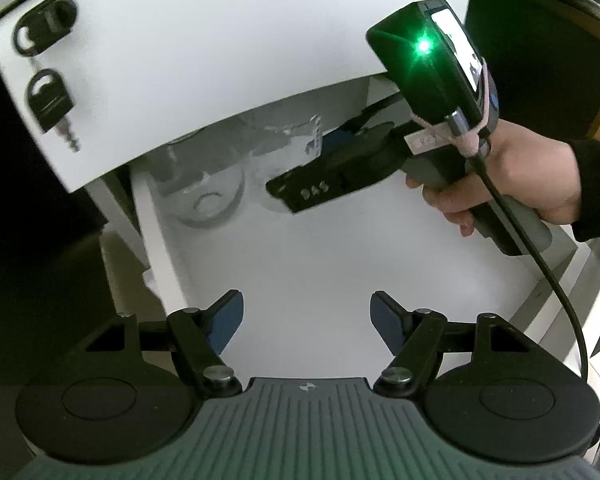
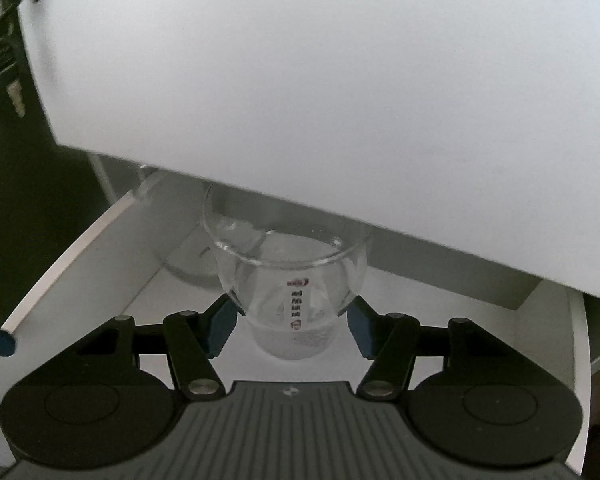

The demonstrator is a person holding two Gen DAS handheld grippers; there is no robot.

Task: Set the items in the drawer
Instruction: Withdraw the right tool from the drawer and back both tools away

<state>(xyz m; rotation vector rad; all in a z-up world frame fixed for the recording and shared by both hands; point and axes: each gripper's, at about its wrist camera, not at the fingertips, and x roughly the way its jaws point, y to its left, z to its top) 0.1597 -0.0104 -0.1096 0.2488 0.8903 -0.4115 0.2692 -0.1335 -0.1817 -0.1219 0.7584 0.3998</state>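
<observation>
White drawer [image 2: 100,264] stands open under the cabinet front [image 2: 300,80]. My right gripper [image 2: 292,316] clamps a clear cup [image 2: 288,280] at the drawer's back beside a glass [image 1: 208,192]; my left gripper [image 1: 306,316] hangs wide and empty over the drawer floor.

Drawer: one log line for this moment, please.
drawer open | right gripper shut on cup, inside drawer | left gripper open, empty
</observation>
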